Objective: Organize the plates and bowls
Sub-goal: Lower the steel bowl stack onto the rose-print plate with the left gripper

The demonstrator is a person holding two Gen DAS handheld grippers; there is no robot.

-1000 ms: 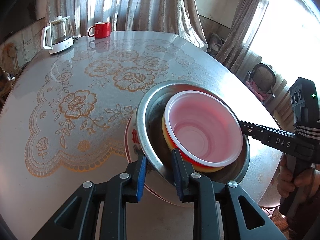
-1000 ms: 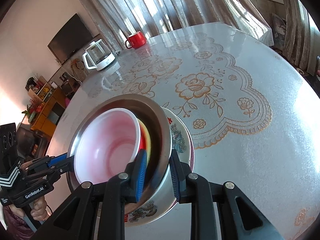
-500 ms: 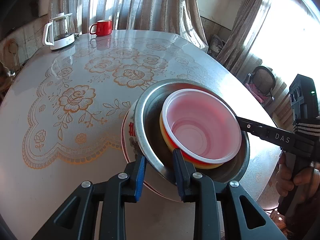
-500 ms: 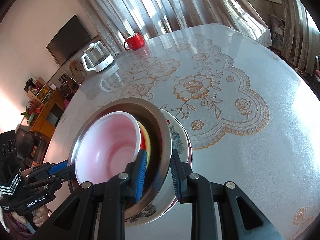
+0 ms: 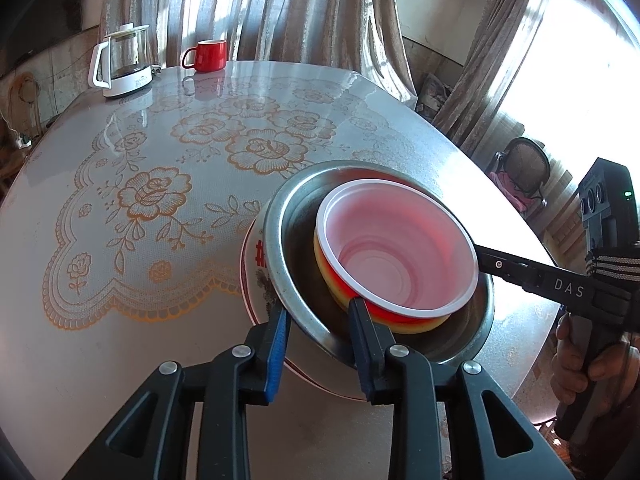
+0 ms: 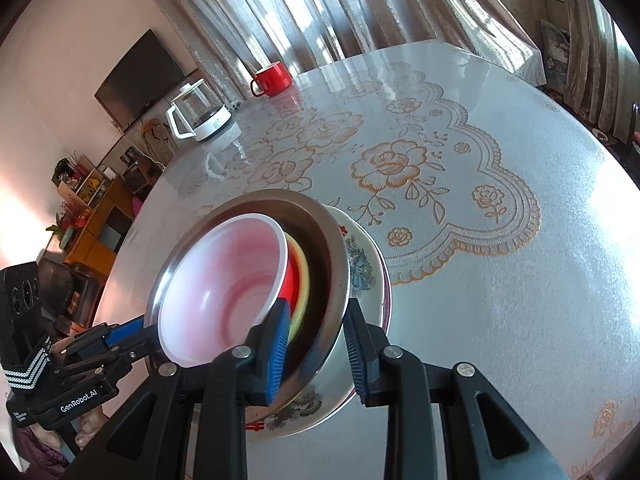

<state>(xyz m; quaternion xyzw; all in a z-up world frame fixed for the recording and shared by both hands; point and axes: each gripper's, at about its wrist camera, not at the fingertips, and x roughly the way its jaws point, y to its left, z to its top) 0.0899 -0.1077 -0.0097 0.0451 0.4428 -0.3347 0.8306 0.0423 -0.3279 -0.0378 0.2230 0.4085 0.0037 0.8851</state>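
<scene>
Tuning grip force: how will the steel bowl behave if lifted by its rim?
The steel bowl looks stiff but smooth and shiny, so probably slippery on a thin rim. It carries nested plastic bowls, likely light, yet they sit off-centre and may slide. It rests in a ceramic bowl, so it could rock or clatter.

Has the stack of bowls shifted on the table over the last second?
No. In the right wrist view the patterned bowl under the stack lies just as near the tablecloth's lace border as a second ago.

The steel bowl (image 5: 288, 264) hides most of the patterned plate (image 5: 256, 276); nested bowls' bases are unseen.
</scene>
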